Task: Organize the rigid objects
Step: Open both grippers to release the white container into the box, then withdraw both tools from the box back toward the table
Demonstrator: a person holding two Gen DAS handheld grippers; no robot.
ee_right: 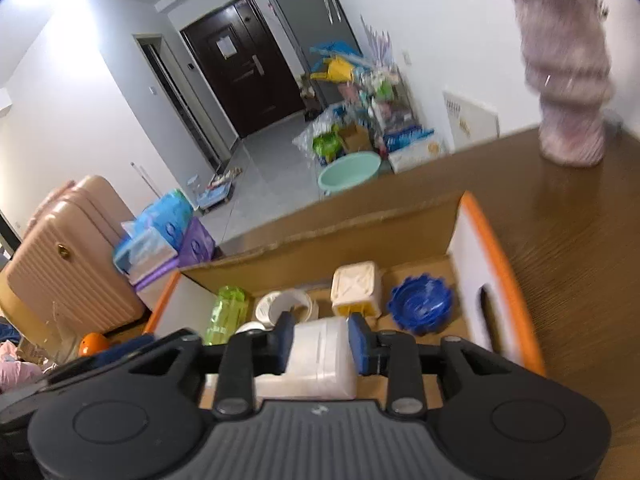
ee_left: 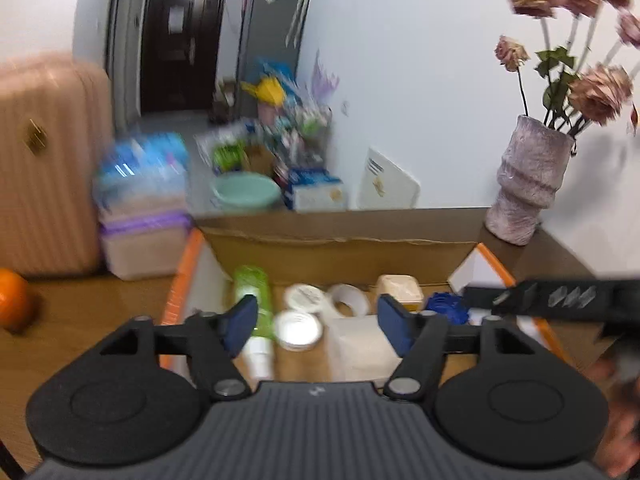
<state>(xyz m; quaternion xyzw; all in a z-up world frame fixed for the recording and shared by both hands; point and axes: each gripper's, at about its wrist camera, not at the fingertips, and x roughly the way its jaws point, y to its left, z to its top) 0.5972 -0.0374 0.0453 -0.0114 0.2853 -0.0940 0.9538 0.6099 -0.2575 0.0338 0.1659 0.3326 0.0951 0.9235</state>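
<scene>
Here, a cardboard box (ee_right: 320, 236) with orange-edged flaps sits open on a brown wooden table (ee_right: 572, 248), and both views look down into it.

The right gripper (ee_right: 320, 340) hangs over the near part of the box, its blue pads (ee_right: 357, 344) pressed against both sides of a translucent white plastic container (ee_right: 320, 356), which it holds.

The left gripper (ee_left: 318, 322) hovers above the box with its jaws spread wide and nothing between them.

Inside the box, from left to right along the far wall:
- a green bottle (ee_right: 226, 312) lying on its side;
- a roll of white tape (ee_left: 349, 300);
- a cream tub (ee_right: 357, 288) tipped on its side;
- a blue ruffled bowl (ee_right: 420, 304) in the right corner.

Nearer the left camera lie two round white lids (ee_left: 299, 326), one behind the other, and a small white cup (ee_left: 258, 354) at the end of the green bottle.

On the table beyond the box's right corner stands a ridged pale purple vase (ee_left: 528, 184) holding dried pink roses (ee_left: 596, 92). An orange ball (ee_left: 12, 300) rests at the table's left edge.

Behind the table stands a pink suitcase (ee_left: 48, 160). A mint green basin (ee_left: 245, 191) sits on the floor.
</scene>
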